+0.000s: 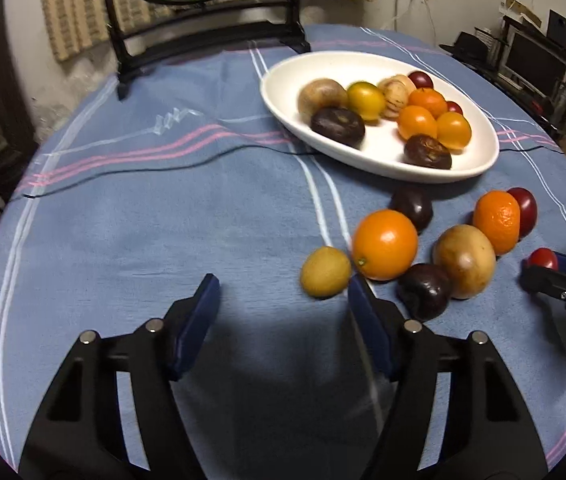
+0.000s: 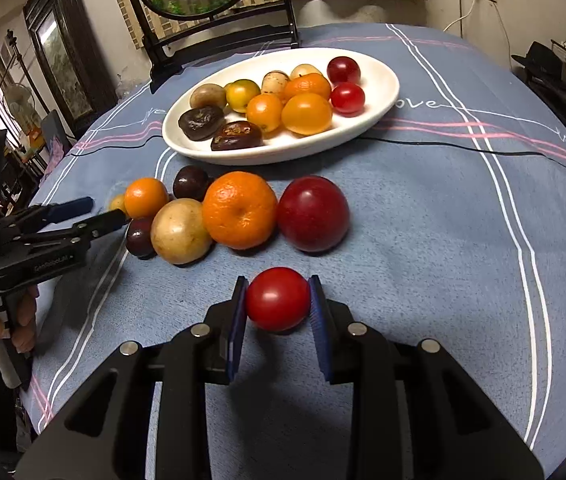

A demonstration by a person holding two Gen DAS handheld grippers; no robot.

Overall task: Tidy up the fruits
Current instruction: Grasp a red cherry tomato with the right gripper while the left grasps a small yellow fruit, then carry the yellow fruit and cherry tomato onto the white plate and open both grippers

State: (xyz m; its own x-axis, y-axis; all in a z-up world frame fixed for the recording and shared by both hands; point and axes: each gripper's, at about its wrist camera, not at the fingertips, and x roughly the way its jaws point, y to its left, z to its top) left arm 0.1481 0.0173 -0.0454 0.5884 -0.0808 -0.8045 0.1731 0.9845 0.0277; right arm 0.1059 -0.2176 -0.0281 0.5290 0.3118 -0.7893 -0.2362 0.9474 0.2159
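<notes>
1. the right gripper [image 2: 277,300] is clamped on a small round red tomato [image 2: 277,299], both blue pads touching it, just above the blue striped tablecloth [image 2: 423,260].
2. the left gripper [image 1: 283,300] stands apart with nothing between its fingers, beside a small yellow-green fruit [image 1: 325,271].
3. loose fruits lie near the white oval ceramic dish [image 2: 383,80], which holds more.

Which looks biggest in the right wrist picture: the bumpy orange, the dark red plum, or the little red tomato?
1. Bumpy orange and dark red plum: they look alike, so I can't rank them.
2. Little red tomato, smallest, though it is nearest the camera, gripped by the right hand-held gripper.
</notes>
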